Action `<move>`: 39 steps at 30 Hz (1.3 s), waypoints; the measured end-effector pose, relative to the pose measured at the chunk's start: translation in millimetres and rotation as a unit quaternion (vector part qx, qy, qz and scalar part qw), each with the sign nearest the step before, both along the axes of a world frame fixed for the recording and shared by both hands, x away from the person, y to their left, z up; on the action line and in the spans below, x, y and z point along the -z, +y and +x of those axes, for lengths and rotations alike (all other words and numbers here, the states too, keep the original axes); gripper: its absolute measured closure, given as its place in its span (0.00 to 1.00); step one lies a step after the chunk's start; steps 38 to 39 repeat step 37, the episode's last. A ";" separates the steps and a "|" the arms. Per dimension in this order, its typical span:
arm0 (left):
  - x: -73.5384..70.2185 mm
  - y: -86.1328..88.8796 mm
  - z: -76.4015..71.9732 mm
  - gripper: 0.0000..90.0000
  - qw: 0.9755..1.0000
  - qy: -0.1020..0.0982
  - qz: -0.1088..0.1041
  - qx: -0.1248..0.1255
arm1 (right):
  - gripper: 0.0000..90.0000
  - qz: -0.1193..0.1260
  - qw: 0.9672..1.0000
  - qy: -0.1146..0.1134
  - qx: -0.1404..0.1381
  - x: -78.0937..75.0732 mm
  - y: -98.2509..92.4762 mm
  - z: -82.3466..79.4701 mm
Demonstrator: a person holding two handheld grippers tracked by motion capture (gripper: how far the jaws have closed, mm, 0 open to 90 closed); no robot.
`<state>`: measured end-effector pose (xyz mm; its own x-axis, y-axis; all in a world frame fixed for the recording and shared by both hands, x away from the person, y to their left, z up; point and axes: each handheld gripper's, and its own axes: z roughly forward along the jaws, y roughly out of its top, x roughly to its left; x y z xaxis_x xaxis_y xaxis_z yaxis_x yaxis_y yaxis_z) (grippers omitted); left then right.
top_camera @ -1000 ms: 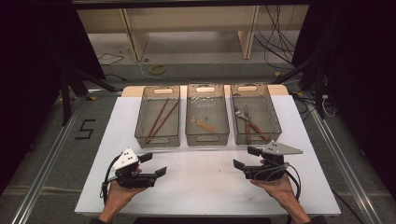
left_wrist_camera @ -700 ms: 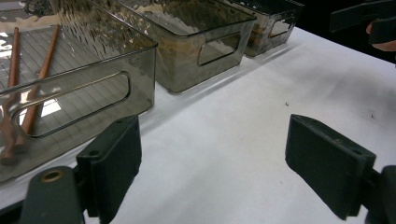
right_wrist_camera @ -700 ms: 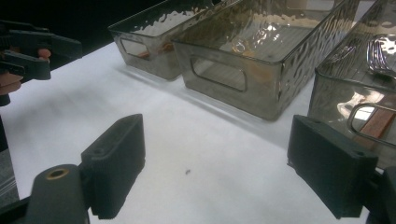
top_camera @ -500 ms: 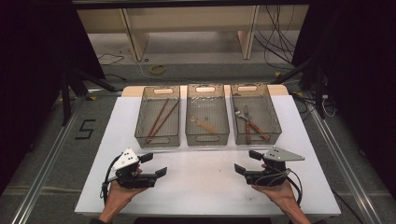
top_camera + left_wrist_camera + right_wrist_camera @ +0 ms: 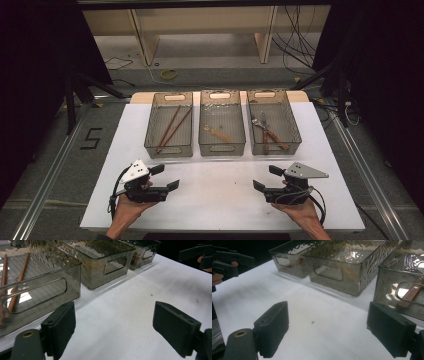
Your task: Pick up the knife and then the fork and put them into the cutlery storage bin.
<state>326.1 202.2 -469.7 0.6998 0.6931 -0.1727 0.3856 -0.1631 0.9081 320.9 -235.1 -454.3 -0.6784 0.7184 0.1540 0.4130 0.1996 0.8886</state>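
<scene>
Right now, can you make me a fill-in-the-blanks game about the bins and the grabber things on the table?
1. ____ clear bins stand in a row on the white table.
2. The chopsticks lie in the ____ bin in the high view.
3. The jaws of the left gripper and the right gripper are both ____.
4. The right bin holds cutlery with ____ handles.

Missing words: three; left; open; wooden

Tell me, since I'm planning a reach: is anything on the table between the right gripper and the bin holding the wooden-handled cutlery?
Nothing visible: bare white table lies between the open right gripper and the right bin.
</scene>
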 end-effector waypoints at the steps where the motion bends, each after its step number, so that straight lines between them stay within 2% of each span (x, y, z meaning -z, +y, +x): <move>1: -0.1 -0.1 -0.1 0.20 1.000 0.000 0.001 0.000 | 0.21 0.001 1.000 0.000 0.000 0.6 0.0 -0.7; 39: 0.0 0.5 0.3 0.20 1.000 0.000 0.000 -0.001 | 0.20 -0.005 1.000 -0.002 0.005 1.4 -2.2 -1.3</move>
